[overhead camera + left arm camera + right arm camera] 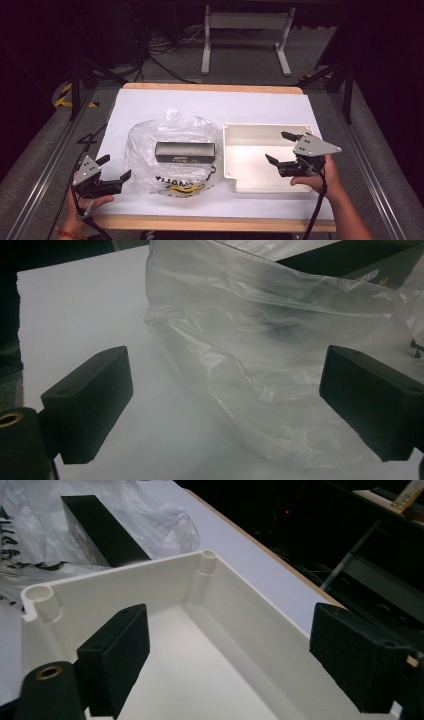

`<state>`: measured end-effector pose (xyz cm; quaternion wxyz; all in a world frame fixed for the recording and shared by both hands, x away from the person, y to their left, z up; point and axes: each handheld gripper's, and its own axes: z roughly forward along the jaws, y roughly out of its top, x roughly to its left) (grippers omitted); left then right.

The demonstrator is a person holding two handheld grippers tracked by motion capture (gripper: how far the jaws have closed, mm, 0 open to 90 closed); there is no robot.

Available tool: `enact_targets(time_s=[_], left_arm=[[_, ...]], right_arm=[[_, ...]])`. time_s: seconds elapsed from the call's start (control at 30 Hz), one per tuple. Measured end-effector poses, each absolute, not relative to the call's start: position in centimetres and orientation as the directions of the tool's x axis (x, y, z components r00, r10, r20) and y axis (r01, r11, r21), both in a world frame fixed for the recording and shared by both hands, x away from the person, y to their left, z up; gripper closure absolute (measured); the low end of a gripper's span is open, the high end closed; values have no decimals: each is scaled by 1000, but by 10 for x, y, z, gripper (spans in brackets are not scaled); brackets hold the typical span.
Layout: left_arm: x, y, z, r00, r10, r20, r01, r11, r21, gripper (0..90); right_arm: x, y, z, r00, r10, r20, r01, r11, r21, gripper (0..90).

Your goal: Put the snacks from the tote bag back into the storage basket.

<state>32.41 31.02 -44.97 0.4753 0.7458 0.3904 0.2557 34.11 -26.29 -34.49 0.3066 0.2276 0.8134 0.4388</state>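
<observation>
A crumpled clear plastic bag point(170, 150) lies mid-table on the white sheet, and a long black box point(185, 151) rests on it. To the bag's right stands an open white plastic case point(250, 137) with nothing inside. My left gripper point(115, 167) is open at the bag's left edge, with its jaws wide apart either side of the bag's folds point(260, 355). My right gripper point(280, 147) hangs open over the white case point(220, 645), pointing left toward the black box point(100, 532) and the bag point(30, 530).
The white sheet point(210, 102) covers a wooden table with bare room at the back. Black print and a yellow mark show on the bag's near side point(182, 182). Beyond the table stand a white desk frame point(245, 37) and dark stands on grey carpet.
</observation>
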Motion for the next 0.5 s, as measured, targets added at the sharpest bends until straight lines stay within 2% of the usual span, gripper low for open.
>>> enact_targets(time_s=[0.5], left_arm=[[324, 310, -450, 568, 823, 8, 339, -243, 909, 78]], right_arm=[[366, -222, -352, -765, 568, -304, 84, 555, 827, 193]])
